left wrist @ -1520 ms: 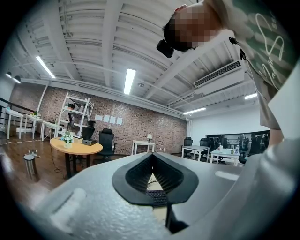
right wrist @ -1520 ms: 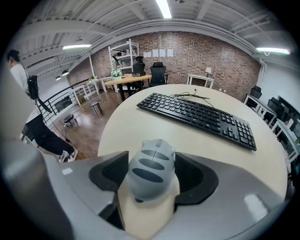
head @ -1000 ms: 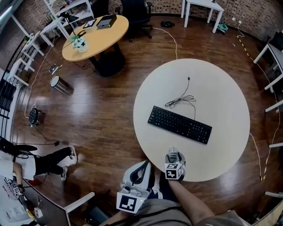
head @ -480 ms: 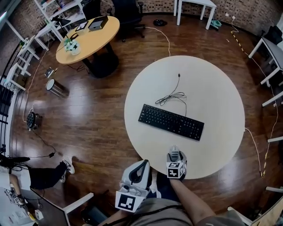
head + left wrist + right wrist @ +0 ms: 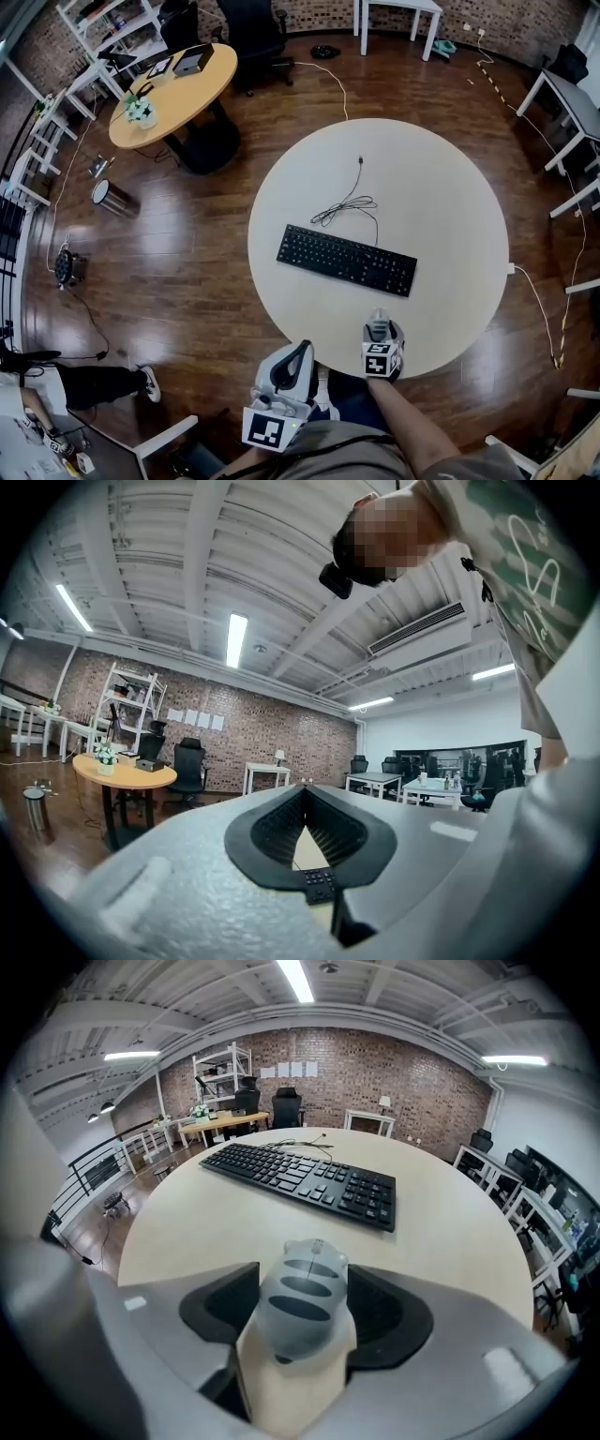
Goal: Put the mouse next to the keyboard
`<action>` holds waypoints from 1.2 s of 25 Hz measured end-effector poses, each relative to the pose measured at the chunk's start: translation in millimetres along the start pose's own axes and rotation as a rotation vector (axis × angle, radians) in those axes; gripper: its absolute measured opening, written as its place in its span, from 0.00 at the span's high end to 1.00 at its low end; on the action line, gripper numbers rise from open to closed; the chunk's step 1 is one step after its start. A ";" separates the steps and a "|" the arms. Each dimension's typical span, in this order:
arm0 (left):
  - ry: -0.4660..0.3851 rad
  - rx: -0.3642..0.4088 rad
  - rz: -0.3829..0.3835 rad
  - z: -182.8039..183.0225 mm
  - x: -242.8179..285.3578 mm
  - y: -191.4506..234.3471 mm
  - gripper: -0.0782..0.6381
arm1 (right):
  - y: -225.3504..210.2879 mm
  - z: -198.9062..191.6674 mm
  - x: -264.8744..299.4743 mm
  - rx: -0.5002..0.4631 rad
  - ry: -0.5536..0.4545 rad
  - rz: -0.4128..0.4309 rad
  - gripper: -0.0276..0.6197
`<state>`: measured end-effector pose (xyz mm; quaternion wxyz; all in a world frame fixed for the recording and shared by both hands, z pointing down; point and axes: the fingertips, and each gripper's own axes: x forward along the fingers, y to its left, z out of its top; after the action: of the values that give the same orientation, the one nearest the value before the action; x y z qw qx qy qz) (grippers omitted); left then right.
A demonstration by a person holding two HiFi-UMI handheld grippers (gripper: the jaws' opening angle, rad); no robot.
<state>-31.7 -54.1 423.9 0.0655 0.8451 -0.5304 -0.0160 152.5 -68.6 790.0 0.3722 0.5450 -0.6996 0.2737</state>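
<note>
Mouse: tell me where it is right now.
Head view, bottom centre: the mouse is gripped in the right gripper's fingers over the table's near edge, short of the keyboard.

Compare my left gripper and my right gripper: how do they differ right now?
The right gripper grips a grey striped mouse; the left gripper is shut on nothing. The right gripper tilts down toward the white table, while the left gripper points level across the room. The left gripper hangs further back than the right. Both carry a marker cube.
</note>
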 end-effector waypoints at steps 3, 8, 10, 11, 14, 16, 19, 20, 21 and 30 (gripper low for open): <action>-0.002 0.000 0.001 -0.8 4.3 -5.7 0.89 | -16.6 -4.7 -1.6 0.015 0.000 -0.013 0.50; -0.016 0.009 -0.011 4.4 16.0 -13.2 0.89 | -44.8 -1.2 -3.5 0.019 -0.007 -0.036 0.51; -0.018 0.007 -0.009 3.3 22.2 -15.0 0.89 | -57.2 -0.5 -2.0 0.015 -0.003 -0.045 0.51; -0.021 0.008 -0.006 3.2 25.5 -15.7 0.89 | -63.1 -1.3 -0.9 0.016 -0.001 -0.049 0.51; -0.007 0.016 -0.006 0.9 34.3 -19.7 0.89 | -81.9 -3.8 -0.7 0.026 0.000 -0.067 0.51; 0.000 0.019 -0.006 -0.5 39.1 -21.9 0.89 | -92.1 -4.0 -0.7 0.031 -0.006 -0.077 0.51; 0.006 0.023 -0.010 -1.3 47.0 -24.9 0.89 | -104.4 -3.1 0.9 0.035 -0.009 -0.084 0.51; 0.005 0.027 -0.014 -0.3 50.2 -26.4 0.89 | -108.9 -2.2 1.8 0.034 -0.011 -0.086 0.51; 0.004 0.031 -0.017 1.0 53.4 -27.9 0.89 | -113.4 -1.0 3.0 0.034 -0.012 -0.087 0.51; 0.022 0.038 -0.031 -1.3 73.5 -37.0 0.89 | -159.8 12.4 14.8 0.035 -0.036 -0.128 0.51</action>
<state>33.6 -104.1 423.6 0.0550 0.8544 -0.5166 0.0026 302.3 -127.5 791.4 0.3666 0.5999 -0.6650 0.2519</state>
